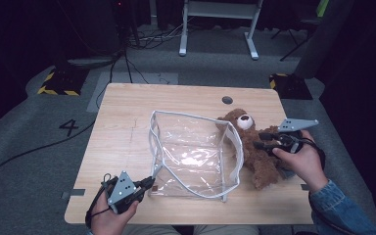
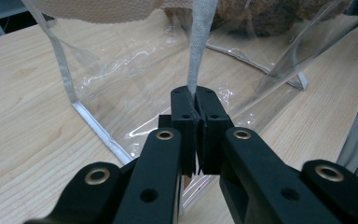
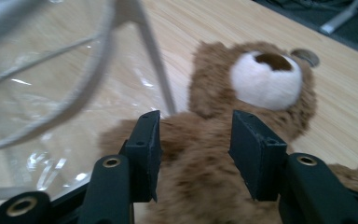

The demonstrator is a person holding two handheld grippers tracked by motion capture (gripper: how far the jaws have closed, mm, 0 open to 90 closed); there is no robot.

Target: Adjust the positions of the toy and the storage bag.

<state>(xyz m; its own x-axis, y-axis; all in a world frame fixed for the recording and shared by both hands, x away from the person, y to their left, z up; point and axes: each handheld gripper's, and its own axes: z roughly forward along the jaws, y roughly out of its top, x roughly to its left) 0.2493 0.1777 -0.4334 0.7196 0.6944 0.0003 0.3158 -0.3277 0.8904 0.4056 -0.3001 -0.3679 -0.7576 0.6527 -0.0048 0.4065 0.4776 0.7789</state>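
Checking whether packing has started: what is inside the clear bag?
Nothing shows inside the clear bag; bare table is seen through it. The teddy bear lies outside, against its right side, which overlaps part of the bear.

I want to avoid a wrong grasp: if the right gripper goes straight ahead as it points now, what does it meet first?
Most likely the teddy bear: the open right gripper points at its body, just below the head. Depth is unclear.

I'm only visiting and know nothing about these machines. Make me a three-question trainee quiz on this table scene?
1. True or false: the left gripper is shut on the bag's white trim.
2. What lies before the right gripper: A) a cup, B) a teddy bear, C) a book?
3. Fill in: the bear lies ___ the bag.

Key: 1 true; 2 B; 3 beside, on the table, not inside it.
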